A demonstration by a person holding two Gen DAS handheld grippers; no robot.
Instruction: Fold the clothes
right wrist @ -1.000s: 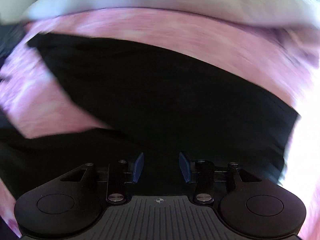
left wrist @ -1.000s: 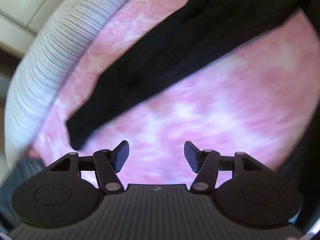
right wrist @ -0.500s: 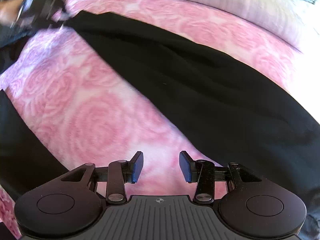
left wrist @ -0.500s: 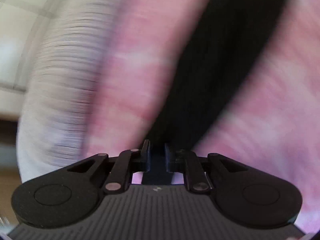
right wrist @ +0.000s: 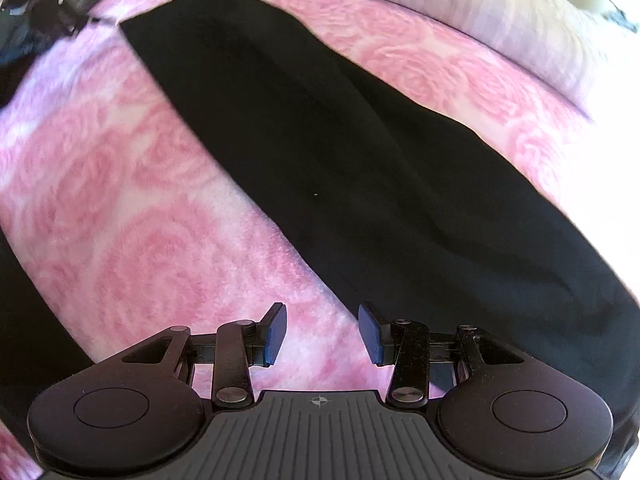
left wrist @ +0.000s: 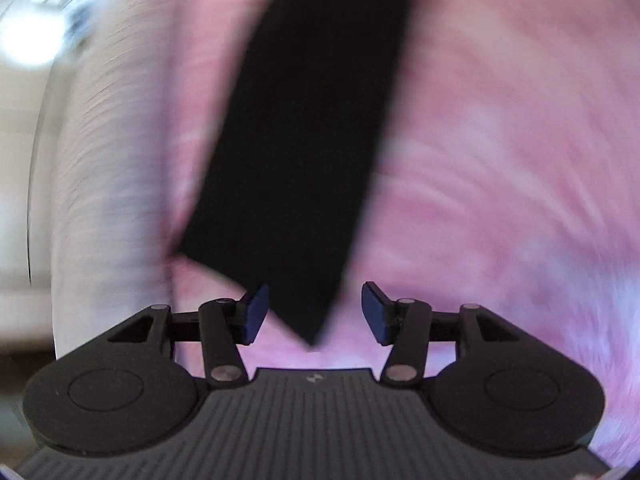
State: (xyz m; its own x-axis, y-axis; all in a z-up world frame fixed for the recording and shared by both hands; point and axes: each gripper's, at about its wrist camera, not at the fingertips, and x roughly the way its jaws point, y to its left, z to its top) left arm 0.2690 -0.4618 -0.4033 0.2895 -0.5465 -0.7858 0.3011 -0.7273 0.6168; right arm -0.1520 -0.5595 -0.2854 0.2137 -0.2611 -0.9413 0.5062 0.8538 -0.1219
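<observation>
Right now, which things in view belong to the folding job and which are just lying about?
Job:
- long black fabric garment, spread flat
- left gripper, open over the garment's corner; its jaws have just been opening
- right gripper, open, empty

Lying about:
- pink rose-patterned fleece blanket underneath
- pale striped cushion at the blanket's edge

The black garment (right wrist: pixel 352 168) is a matt, smooth cloth with soft folds. The pink blanket (right wrist: pixel 132 216) with rose pattern looks fleecy and a little fuzzy. At 1 o'clock a pale ribbed fabric (right wrist: pixel 520 20) shows fine lines. Both grippers are matt black plastic, with blue ridged fingers (right wrist: pixel 276 334) and small shiny metal pins.
</observation>
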